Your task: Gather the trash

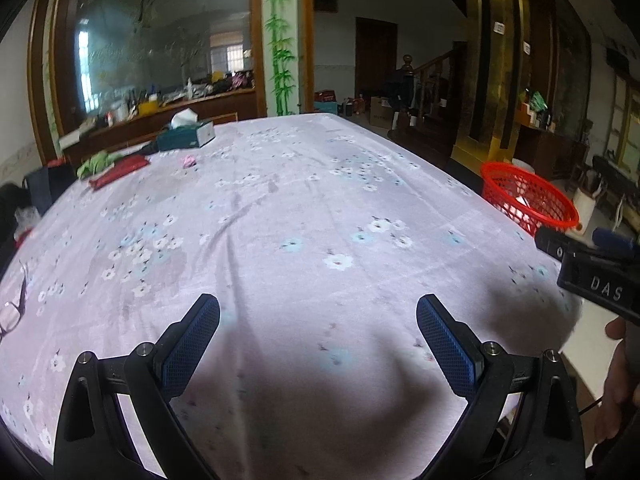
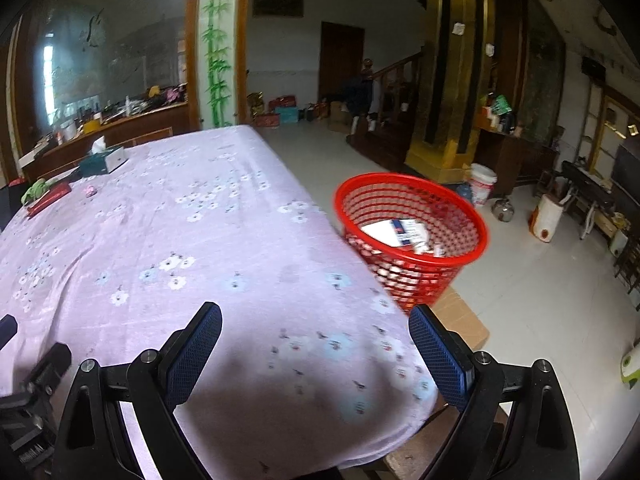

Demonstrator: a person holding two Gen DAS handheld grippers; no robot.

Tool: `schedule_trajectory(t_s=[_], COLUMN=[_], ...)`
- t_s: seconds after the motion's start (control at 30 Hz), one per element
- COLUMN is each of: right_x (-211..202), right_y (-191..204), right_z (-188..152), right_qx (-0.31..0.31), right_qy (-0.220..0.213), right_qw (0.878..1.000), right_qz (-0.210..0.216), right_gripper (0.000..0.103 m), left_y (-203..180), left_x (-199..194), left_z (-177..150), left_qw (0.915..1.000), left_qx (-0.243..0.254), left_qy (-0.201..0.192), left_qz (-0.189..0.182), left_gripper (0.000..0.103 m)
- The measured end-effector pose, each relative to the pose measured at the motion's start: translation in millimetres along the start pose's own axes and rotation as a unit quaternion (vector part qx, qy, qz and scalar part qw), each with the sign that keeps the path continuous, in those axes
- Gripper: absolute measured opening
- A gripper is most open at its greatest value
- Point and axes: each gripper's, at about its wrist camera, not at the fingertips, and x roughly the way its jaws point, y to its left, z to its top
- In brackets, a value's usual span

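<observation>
A red mesh basket (image 2: pixel 412 236) stands beside the table's right edge on a cardboard box; flat packaging lies inside it. In the left wrist view the red basket (image 1: pixel 528 200) shows at the right. On the far left of the lilac flowered tablecloth (image 2: pixel 208 248) lie a small pink scrap (image 1: pixel 188 161), a green crumpled item (image 1: pixel 93 164) and a red flat packet (image 1: pixel 118 172). My left gripper (image 1: pixel 318 310) hovers open over the near part of the cloth, holding nothing. My right gripper (image 2: pixel 316 318) is open and empty near the table's right corner.
A teal tissue box (image 1: pixel 186 134) sits at the far end of the table. Glasses (image 1: pixel 10 316) lie at the left edge. A person's hand (image 1: pixel 618 380) holds the other gripper's body at the right. Buckets and clutter stand on the floor beyond the basket.
</observation>
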Motion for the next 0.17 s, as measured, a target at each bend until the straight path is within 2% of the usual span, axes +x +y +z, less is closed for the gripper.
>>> schedule_trajectory(t_s=[0.07,0.17], right_x=[5.5,21.2], right_y=[11.2,35.0], right_z=[5.1,12.8], right_qx=[-0.012,-0.031], right_qy=[0.01,0.049], right_qw=[1.0,0.997], right_qz=[0.015,0.055], right_gripper=[0.097,0.099], left_y=[23.8,61.0], left_x=[0.6,4.1], left_z=[6.4,16.0], left_qw=[0.9996,0.9977], left_qx=[-0.027,-0.062], left_qy=[0.001,0.014], left_qz=[0.007,0.026], left_gripper=[0.098,0.098])
